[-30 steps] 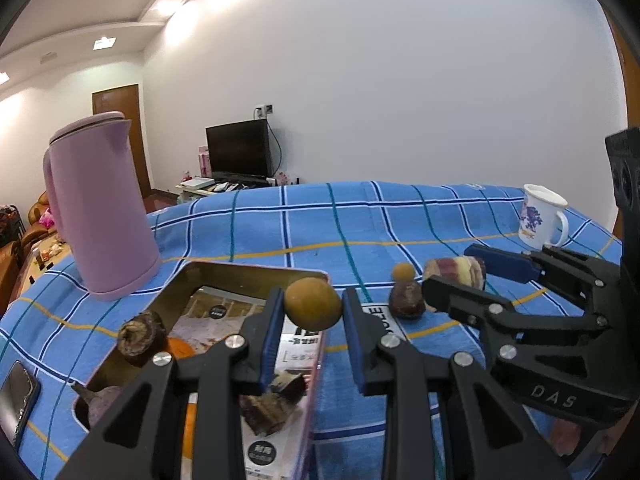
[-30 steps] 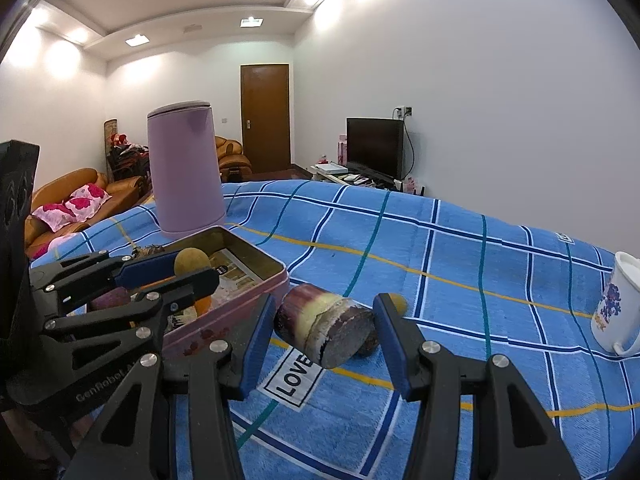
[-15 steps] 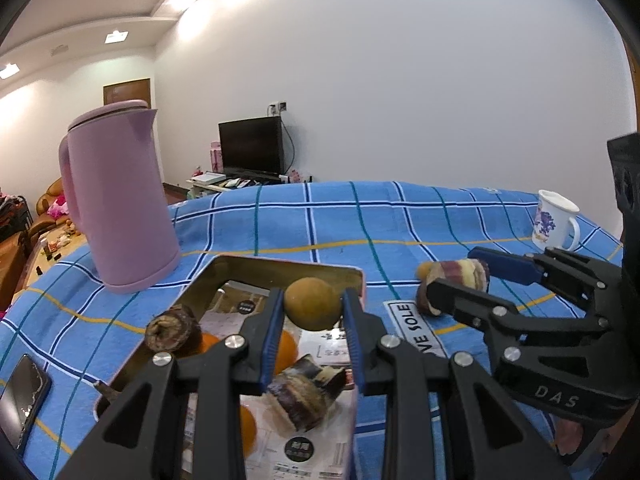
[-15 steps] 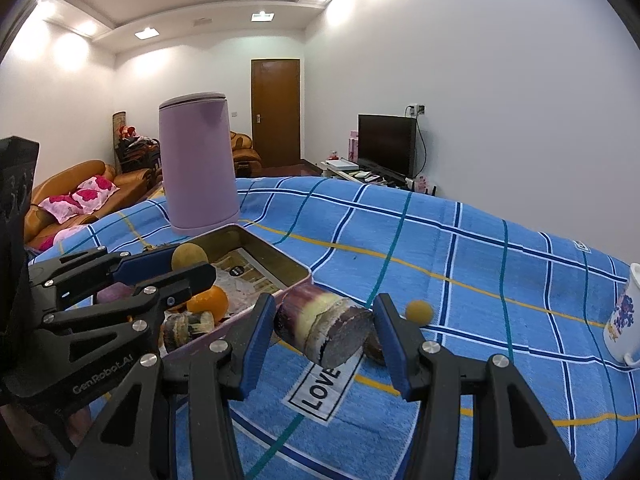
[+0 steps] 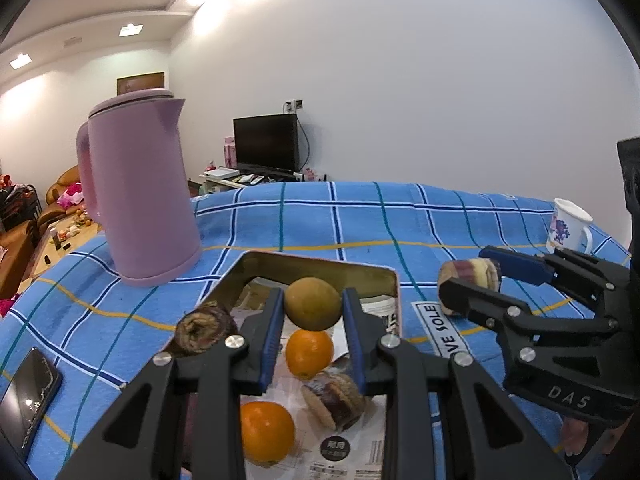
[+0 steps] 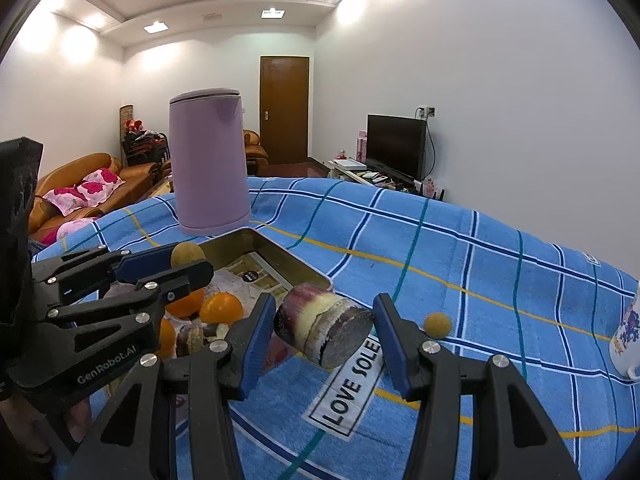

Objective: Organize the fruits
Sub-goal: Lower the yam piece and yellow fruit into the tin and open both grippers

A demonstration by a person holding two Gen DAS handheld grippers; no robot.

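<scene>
Two grippers showed up in the left wrist view. The left gripper [image 5: 312, 311] sat low in the middle, and its blue pads pinched a round brownish-yellow fruit [image 5: 312, 303] from both sides. The fruit hung over the gold tin tray [image 5: 316, 265]. Inside the tray lay two oranges [image 5: 309, 353], one below the other, and some brown cut sugarcane pieces [image 5: 335, 400]. The right gripper [image 5: 470, 285] came in from the right side and held a purple sugarcane chunk [image 5: 469, 276]. A pink kettle [image 5: 138, 196] stood at the left on the blue checked cloth [image 5: 360, 216]. A white mug [image 5: 568, 224] stood far right. A black phone [image 5: 28, 396] lay at the lower left.

In the right wrist view, the right gripper [image 6: 322, 332] was in the lower middle. Its pads squeezed the sugarcane chunk [image 6: 322, 330] at both ends, just beside the tray's [image 6: 304, 270] near corner. The left gripper [image 6: 188, 258] reached in from the left with the round fruit [image 6: 187, 254] over the tray. A small yellow fruit [image 6: 438, 325] lay on the cloth [image 6: 480, 260] at the right. The kettle [image 6: 208, 164] stood behind the tray.
</scene>
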